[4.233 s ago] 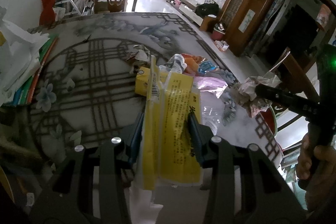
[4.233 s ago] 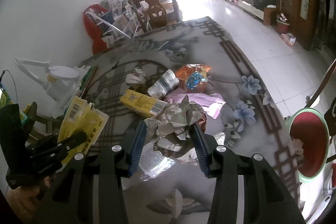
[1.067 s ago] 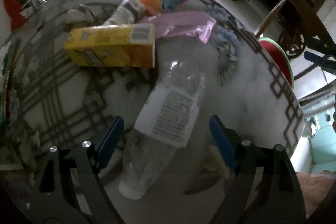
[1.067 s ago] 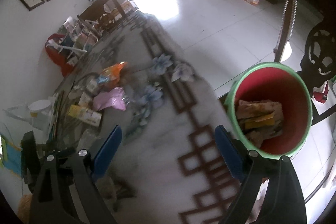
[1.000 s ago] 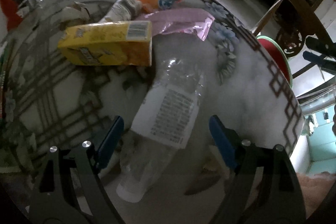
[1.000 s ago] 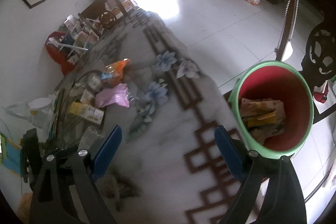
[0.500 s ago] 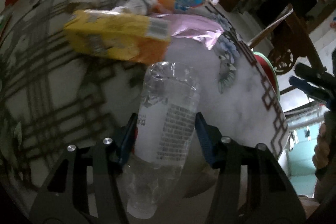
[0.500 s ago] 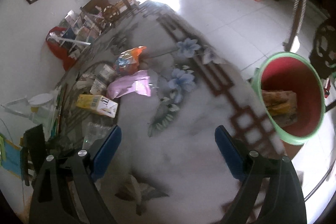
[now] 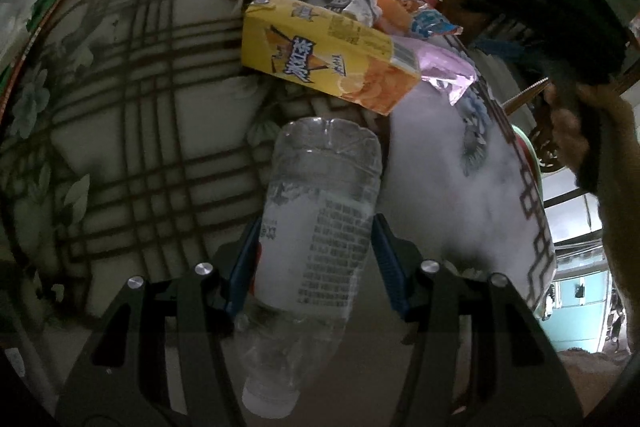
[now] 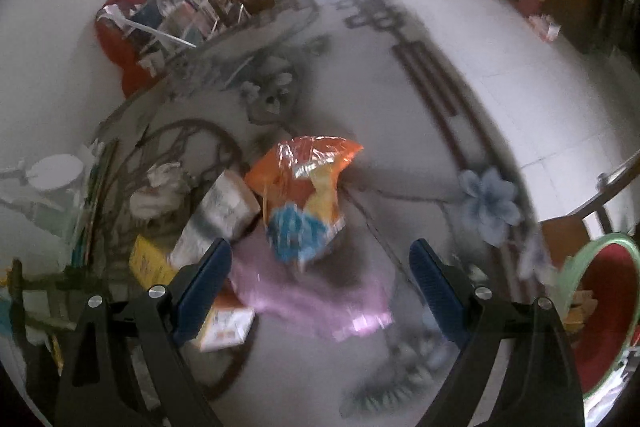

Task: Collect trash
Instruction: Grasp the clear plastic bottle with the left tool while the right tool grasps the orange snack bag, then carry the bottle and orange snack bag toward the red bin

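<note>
My left gripper (image 9: 314,263) is shut on a clear plastic bottle (image 9: 316,227) with a white label, its base pointing away from me. Beyond it on the patterned table (image 9: 120,131) lie a yellow drink carton (image 9: 324,59), a pink wrapper (image 9: 444,71) and an orange snack bag (image 9: 404,13). My right gripper (image 10: 320,283) is open and empty, hovering over the pink wrapper (image 10: 312,299) and the orange snack bag (image 10: 308,187). A grey crushed carton (image 10: 220,215) and the yellow carton (image 10: 152,263) lie to its left.
A red bin with a green rim (image 10: 600,311) stands past the table's right edge, with trash inside. Crumpled paper (image 10: 160,187) and a white lamp (image 10: 52,175) sit at the left. Chairs and cluttered racks (image 10: 192,15) stand at the far end.
My left gripper has closed on the bottle and lifted it. My right gripper has swung from over the bin back over the table toward the wrappers, still open.
</note>
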Motion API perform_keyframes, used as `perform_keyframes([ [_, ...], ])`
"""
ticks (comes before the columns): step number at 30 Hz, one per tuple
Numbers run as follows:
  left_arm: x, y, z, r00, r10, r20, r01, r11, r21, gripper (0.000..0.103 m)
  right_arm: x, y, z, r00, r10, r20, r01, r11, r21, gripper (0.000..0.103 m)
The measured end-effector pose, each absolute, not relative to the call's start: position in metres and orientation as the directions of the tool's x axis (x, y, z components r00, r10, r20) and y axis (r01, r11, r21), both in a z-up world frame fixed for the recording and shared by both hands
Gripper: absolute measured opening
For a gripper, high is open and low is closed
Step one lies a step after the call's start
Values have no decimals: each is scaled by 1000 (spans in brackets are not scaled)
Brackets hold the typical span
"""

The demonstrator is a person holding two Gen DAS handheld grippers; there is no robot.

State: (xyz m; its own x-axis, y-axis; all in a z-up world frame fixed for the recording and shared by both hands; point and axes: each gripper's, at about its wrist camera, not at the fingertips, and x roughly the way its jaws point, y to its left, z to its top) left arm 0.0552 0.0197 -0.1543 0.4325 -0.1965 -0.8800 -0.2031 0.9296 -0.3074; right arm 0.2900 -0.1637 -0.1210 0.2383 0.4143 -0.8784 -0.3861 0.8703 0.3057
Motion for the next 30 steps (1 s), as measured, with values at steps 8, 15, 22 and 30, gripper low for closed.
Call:
perform_keyframes([
  [8,62,30,-163,442,-221,-869,-214,915,-342,53,317,-144,-145,170,430,-887,-385,857,342,85],
  [15,64,34,-161,445,-219,-869,-228,910,-346,53,317,-132,-152,132,445,-886,-412,837,359,45],
  [22,59,41,-152,472,-190,-861,-244,910,-334,53,296,-154,-97,274,492,-826,-439,828,348,45],
  [30,54,36,-130,524,-167,-835,-214,924,-318,53,242,-202,-48,374,535,-757,-421,826,376,45],
])
